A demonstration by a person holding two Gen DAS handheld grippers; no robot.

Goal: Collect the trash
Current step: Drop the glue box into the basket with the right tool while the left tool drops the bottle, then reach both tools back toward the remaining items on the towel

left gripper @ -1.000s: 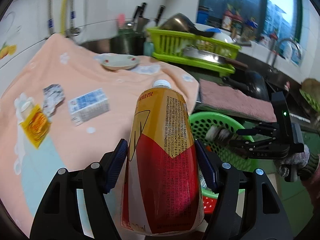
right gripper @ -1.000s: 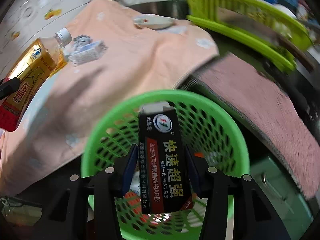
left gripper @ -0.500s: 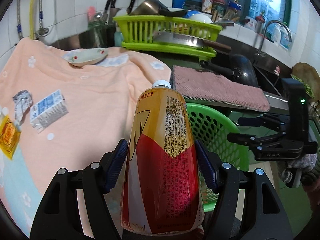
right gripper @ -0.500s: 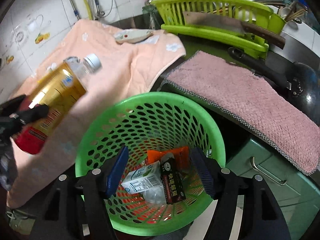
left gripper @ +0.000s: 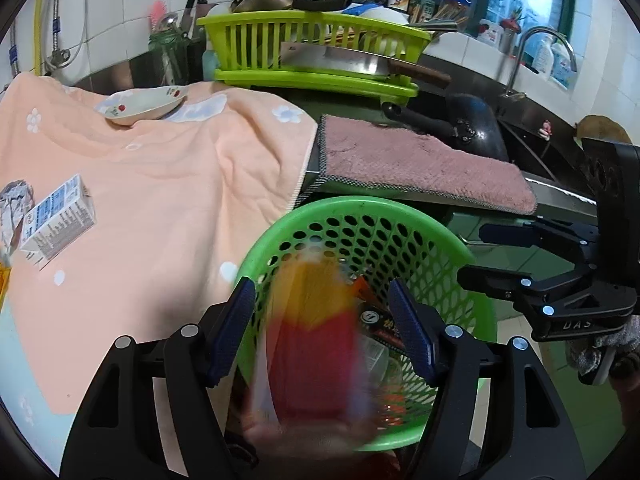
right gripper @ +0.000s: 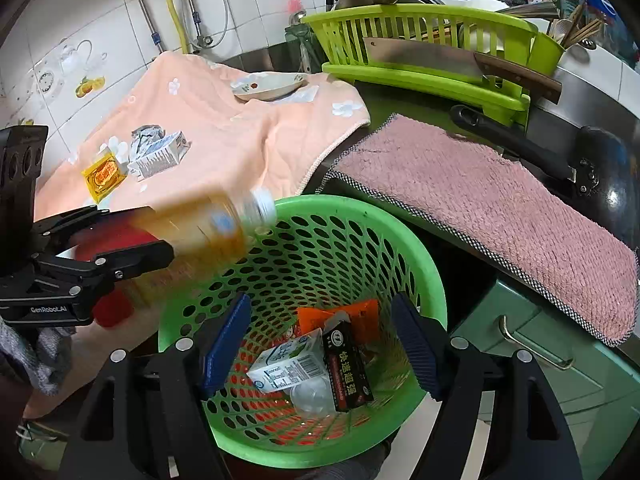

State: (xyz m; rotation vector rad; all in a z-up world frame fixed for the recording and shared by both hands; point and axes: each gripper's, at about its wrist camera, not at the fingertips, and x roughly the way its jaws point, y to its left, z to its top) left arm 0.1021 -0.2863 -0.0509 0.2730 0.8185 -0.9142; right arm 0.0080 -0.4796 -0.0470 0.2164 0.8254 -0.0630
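- The surface (right gripper: 384,108) is a dark kitchen worktop under a white tiled wall (right gripper: 120,20), with pipes and a yellow hose in the corner.
- A peach towel (left gripper: 160,184) covers its left part. On the towel lie a small milk carton (left gripper: 56,224), crumpled foil (right gripper: 146,136) touching it, a yellow sachet (right gripper: 104,174) just beside them, and a flowered dish (left gripper: 140,106) at the far edge.
- A pink cloth (left gripper: 420,160) lies to the right of the towel, with a black pan (left gripper: 472,120) behind it.
- A lime dish rack (left gripper: 304,36) at the back holds a cleaver (left gripper: 340,60), bowls and utensils. A tap (left gripper: 540,40) stands far right, below a window.
- A green basket (right gripper: 360,208) sits below the surface's front edge, beside a green drawer front (right gripper: 540,340). It holds a white carton (right gripper: 288,360), a black box (right gripper: 348,368) and an orange wrapper (right gripper: 340,312).
- The left tool (left gripper: 320,292) is released. The bottle (right gripper: 200,232) shows blurred between its pads, clear of both, tilted cap-first over the basket rim.
- The right tool (right gripper: 322,304) hangs over the basket. Its jaws have just been opening, and nothing is between them.
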